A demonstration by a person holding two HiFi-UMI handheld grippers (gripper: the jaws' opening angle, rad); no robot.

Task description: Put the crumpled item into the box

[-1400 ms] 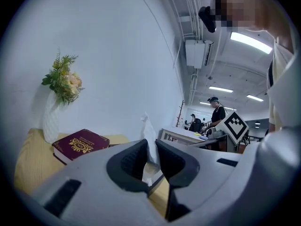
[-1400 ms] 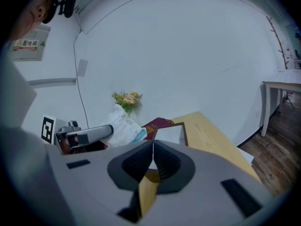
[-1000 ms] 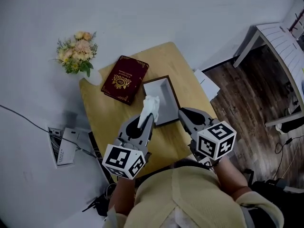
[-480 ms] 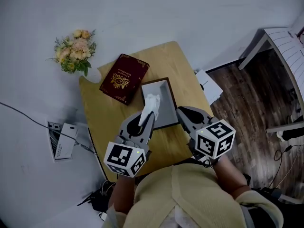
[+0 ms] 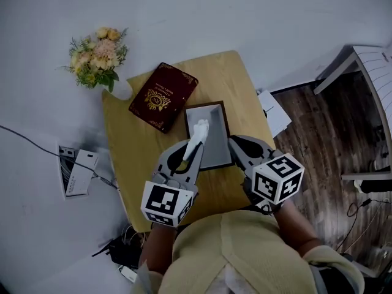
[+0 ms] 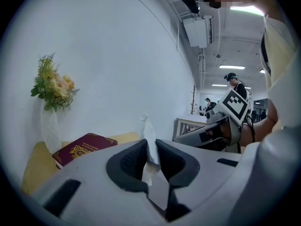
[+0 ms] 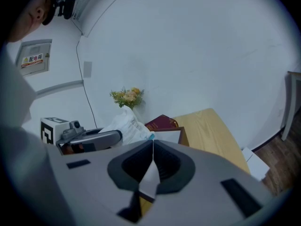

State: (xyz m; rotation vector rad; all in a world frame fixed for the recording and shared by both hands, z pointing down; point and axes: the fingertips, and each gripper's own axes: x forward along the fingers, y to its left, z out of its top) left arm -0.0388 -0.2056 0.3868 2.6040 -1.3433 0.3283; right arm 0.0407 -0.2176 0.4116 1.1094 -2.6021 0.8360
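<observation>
My left gripper (image 5: 193,148) is shut on a white crumpled tissue (image 5: 199,132), which sticks up from between the pads (image 6: 149,145). It hangs over the open box (image 5: 214,116), a dark-framed tray with a pale grey inside at the middle of the wooden table (image 5: 229,78). My right gripper (image 5: 233,143) hovers at the box's near right corner with its jaws shut and nothing between them (image 7: 153,147). In the right gripper view the tissue (image 7: 127,125) shows just left of the box (image 7: 168,135).
A dark red book (image 5: 163,96) lies on the table left of the box. A vase of flowers (image 5: 97,57) stands at the far left corner. A white device (image 5: 77,172) and cables lie on the floor to the left, and a white bench (image 5: 373,72) stands at the right.
My left gripper has carried the tissue a little further right, from the box's left edge to above its inside. The right gripper has barely moved.
</observation>
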